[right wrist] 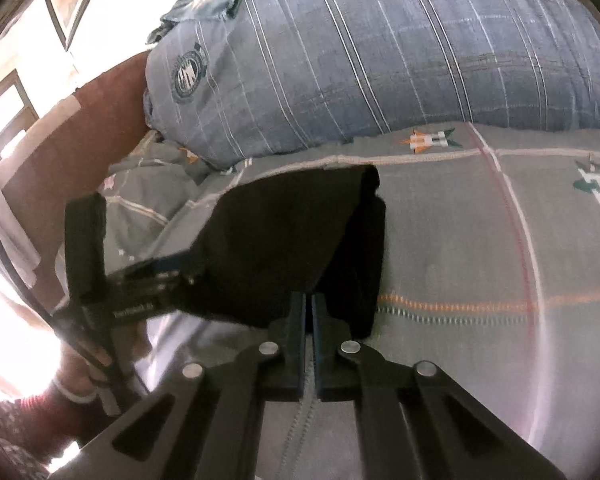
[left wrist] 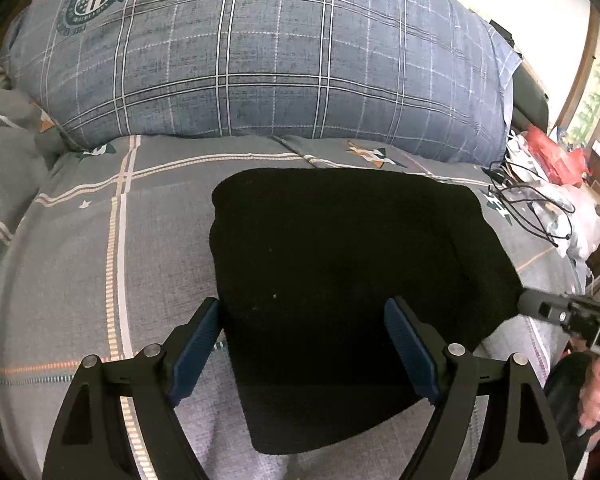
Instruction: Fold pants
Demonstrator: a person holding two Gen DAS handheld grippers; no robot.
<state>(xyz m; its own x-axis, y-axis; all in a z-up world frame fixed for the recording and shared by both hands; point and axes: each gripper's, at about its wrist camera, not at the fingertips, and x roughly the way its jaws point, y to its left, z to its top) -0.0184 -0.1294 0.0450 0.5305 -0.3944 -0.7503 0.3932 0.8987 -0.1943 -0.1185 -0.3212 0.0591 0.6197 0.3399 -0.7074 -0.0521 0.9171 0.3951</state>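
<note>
Black pants [left wrist: 340,264] folded into compact rectangle on bedspread [left wrist: 100,240]; left tongs [left wrist: 304,312] apart, right tongs [right wrist: 309,300] together, empty.

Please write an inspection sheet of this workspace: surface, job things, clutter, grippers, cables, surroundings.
Surface: bed sheet, grey with stripes.
Job's things: black pants, folded into a flat block.
Clutter: plastic bags at the bed's edge.
Grippers: left hand-held gripper open above the pants; right hand-held gripper shut at the pants' edge; a grip on cloth cannot be told.
Cables: black cable beside the bags.
Surroundings: blue checked pillow, window.
</note>
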